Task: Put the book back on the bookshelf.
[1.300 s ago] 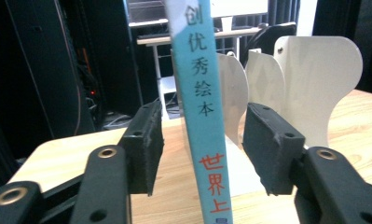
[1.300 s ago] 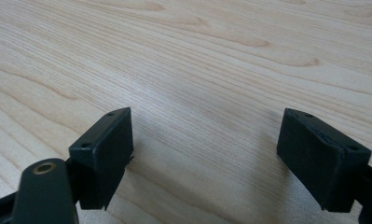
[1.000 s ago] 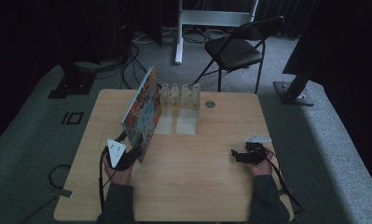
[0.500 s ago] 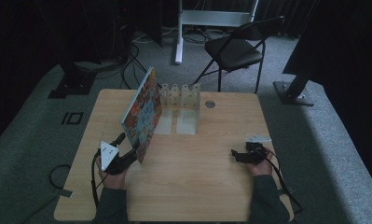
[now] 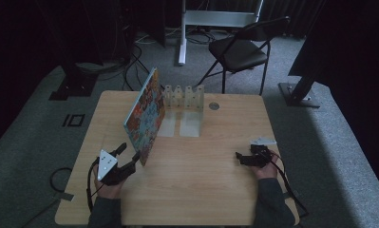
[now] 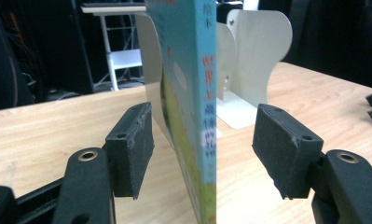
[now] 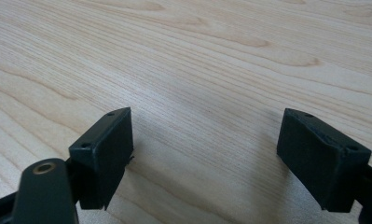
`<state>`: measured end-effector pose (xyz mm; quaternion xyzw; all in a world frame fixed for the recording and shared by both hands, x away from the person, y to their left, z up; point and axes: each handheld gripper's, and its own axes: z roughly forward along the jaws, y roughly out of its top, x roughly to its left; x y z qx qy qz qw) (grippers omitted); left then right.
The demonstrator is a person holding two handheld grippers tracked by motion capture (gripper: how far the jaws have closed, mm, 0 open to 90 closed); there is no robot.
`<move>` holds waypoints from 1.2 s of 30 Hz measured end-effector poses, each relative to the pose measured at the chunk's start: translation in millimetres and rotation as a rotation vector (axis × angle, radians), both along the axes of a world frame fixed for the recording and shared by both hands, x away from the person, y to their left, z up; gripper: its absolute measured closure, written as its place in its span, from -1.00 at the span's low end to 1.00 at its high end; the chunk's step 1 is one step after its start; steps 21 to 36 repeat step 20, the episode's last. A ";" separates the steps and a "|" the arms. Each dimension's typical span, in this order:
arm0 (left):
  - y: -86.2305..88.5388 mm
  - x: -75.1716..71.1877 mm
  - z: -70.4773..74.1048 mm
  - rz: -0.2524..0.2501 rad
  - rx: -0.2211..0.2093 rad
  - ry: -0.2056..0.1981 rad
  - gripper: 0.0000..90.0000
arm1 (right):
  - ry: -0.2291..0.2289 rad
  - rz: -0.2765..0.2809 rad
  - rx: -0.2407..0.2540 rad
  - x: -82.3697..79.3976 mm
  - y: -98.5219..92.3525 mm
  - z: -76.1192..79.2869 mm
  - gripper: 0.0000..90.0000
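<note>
Left gripper [image 6: 202, 154]: jaws apart, straddling the spine of one picture book [image 6: 193, 93], pads clear of both covers. Spine has red printed characters, not legible. Book stands on edge on the table [image 5: 211, 190], far end at the first of four white bookends [image 5: 184, 97]. Right gripper [image 5: 241, 158]: jaws wide, nothing between them, well apart from the book.

Book [image 6: 193, 93] cut off by top and bottom edges in left gripper view; spine lettering partly legible only. Bookend rack [image 5: 183, 97] partly hidden behind book in high view. Right gripper [image 5: 244, 158] too small there to judge jaw spread.
</note>
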<state>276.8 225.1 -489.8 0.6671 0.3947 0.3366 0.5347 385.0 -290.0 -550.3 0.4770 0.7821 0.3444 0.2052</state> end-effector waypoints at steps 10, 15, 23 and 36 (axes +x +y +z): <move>7.7 -2.7 -9.8 -0.022 -0.006 0.051 -0.12 | 0.000 0.001 0.000 0.1 -0.1 0.0 -0.59; 8.9 -2.2 -12.0 -0.029 0.005 0.062 -0.12 | 0.000 0.000 0.001 0.1 -0.1 0.0 -0.59; 11.1 -1.9 -13.3 -0.034 0.006 0.072 -0.10 | 0.000 0.001 0.000 0.1 -0.1 0.0 -0.59; 11.1 -1.9 -13.3 -0.034 0.006 0.072 -0.10 | 0.000 0.001 0.000 0.1 -0.1 0.0 -0.59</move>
